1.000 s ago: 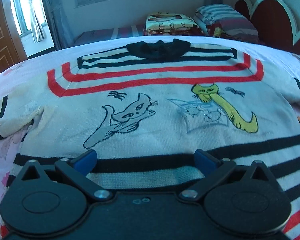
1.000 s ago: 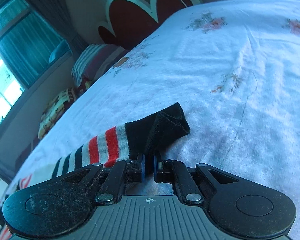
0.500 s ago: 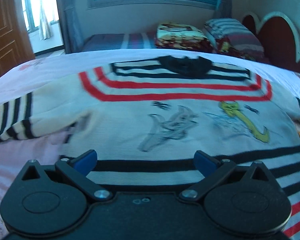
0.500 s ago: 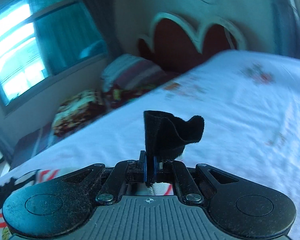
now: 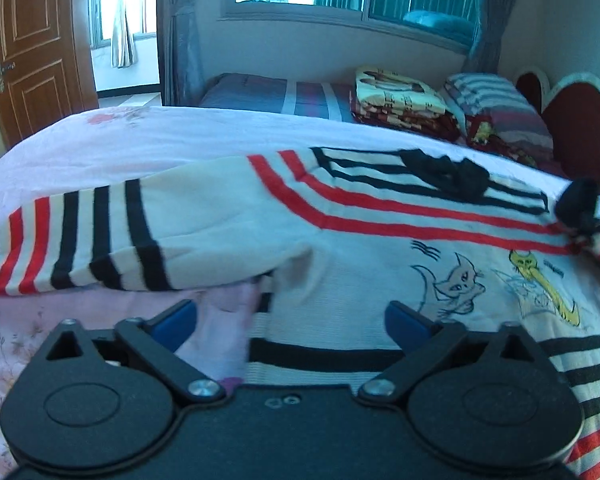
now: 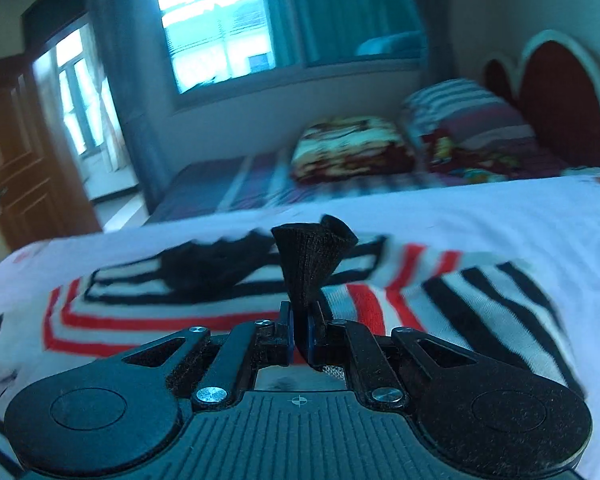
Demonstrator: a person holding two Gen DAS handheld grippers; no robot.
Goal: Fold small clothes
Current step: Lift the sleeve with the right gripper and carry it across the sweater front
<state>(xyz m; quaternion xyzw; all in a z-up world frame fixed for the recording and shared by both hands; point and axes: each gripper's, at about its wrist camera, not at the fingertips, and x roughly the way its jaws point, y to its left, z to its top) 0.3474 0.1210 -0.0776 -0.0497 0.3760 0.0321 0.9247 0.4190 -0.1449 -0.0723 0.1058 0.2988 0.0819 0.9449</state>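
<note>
A small white sweater (image 5: 340, 240) with red and black stripes and cat drawings lies face up on the bed. Its left sleeve (image 5: 84, 236) stretches out to the left. My left gripper (image 5: 292, 316) hovers over the sweater's lower left edge; its jaws are closing, with the hem edge below them but not pinched. My right gripper (image 6: 299, 340) is shut on the black cuff (image 6: 312, 256) of the right sleeve (image 6: 460, 292), which is lifted and carried over the sweater's chest near the black collar (image 6: 216, 264). The same raised cuff (image 5: 580, 204) shows at the right in the left wrist view.
The bed has a white floral sheet (image 5: 160, 136). Folded blankets (image 5: 400, 96) and a striped pillow (image 5: 496, 108) lie beyond it by the red headboard (image 5: 576, 128). A wooden door (image 5: 32, 40) stands at the far left, and windows (image 6: 216, 24) line the back wall.
My right gripper has swung the sleeve cuff from the bare sheet up and across onto the sweater's chest. My left gripper has slid left along the hem toward the sweater's left edge.
</note>
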